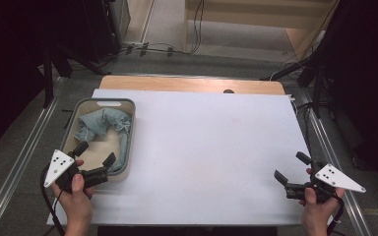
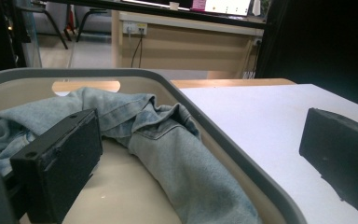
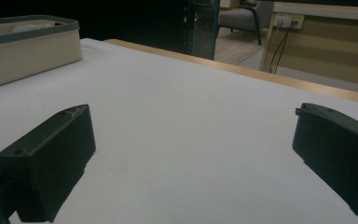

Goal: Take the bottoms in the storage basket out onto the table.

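Hovering at the near edge of the bin (image 1: 126, 105), the left gripper (image 1: 96, 157) had its jaws spread wide and held nothing; one jaw was over the bin, the other outside its rim. The right gripper (image 1: 292, 169), also spread and empty, waited well apart over the white table (image 1: 202, 147). The denim cloth (image 2: 168, 140) lay crumpled inside the bin, soft and faded blue. A jaw could probably catch the smooth grey rim, or pinch only one loose fold.
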`<state>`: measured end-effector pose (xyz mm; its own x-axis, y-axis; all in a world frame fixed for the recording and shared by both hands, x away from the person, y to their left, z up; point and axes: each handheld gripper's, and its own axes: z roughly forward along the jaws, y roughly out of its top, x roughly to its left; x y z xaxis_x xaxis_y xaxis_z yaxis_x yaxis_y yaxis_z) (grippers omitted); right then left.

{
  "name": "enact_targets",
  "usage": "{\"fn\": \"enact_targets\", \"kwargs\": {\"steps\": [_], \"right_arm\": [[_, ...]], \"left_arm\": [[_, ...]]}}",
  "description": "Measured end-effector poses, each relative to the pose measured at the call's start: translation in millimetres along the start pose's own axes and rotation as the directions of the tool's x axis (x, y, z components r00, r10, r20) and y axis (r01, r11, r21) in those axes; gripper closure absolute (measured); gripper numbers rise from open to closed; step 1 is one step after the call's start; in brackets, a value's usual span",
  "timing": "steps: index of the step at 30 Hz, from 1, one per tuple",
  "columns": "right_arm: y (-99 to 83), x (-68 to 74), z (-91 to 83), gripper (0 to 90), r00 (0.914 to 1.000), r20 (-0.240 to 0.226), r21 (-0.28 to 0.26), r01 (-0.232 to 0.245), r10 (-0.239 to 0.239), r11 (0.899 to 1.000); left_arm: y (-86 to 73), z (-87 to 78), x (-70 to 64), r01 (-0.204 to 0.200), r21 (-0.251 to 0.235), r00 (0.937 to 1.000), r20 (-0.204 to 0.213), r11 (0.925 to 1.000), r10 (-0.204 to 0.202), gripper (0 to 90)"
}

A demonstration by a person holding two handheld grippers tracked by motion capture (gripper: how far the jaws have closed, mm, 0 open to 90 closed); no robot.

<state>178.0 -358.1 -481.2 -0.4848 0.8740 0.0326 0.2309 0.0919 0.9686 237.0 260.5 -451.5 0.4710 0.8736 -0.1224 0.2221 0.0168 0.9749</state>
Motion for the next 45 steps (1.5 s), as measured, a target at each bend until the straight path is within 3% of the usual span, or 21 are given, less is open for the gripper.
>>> {"fn": "enact_targets", "kwargs": {"steps": [7,10,18,30,45], "right_arm": [[-0.2,1.7,0.3,0.0,0.9997,-0.017,-0.004,-0.016,0.016,1.0],[0.4,3.6,1.6,0.0,0.9996,-0.023,0.001,-0.015,0.015,1.0],[3.6,5.8,-0.4,0.0,0.9996,-0.026,-0.01,-0.014,0.014,1.0],[6.3,7.1,1.9,0.0,0.9994,-0.033,-0.019,-0.007,0.006,1.0],[8.1,8.8,2.8,0.0,0.9989,-0.042,-0.021,-0.02,0.019,1.0]], "left_arm": [[7.1,-0.6,-4.2,-0.004,0.013,1.0,0.0,0.9999,0.004,0.0],[12.6,2.0,-7.9,0.027,0.018,0.9994,0.021,0.9995,-0.027,0.0],[31.0,7.5,-13.2,0.011,0.011,0.9995,0.028,0.9999,-0.012,0.0],[52.3,25.2,-15.1,-0.043,0.057,0.998,0.048,0.9974,0.041,0.0],[79.5,46.0,-15.7,-0.059,0.081,0.9968,0.058,0.995,0.054,0.0]]}}
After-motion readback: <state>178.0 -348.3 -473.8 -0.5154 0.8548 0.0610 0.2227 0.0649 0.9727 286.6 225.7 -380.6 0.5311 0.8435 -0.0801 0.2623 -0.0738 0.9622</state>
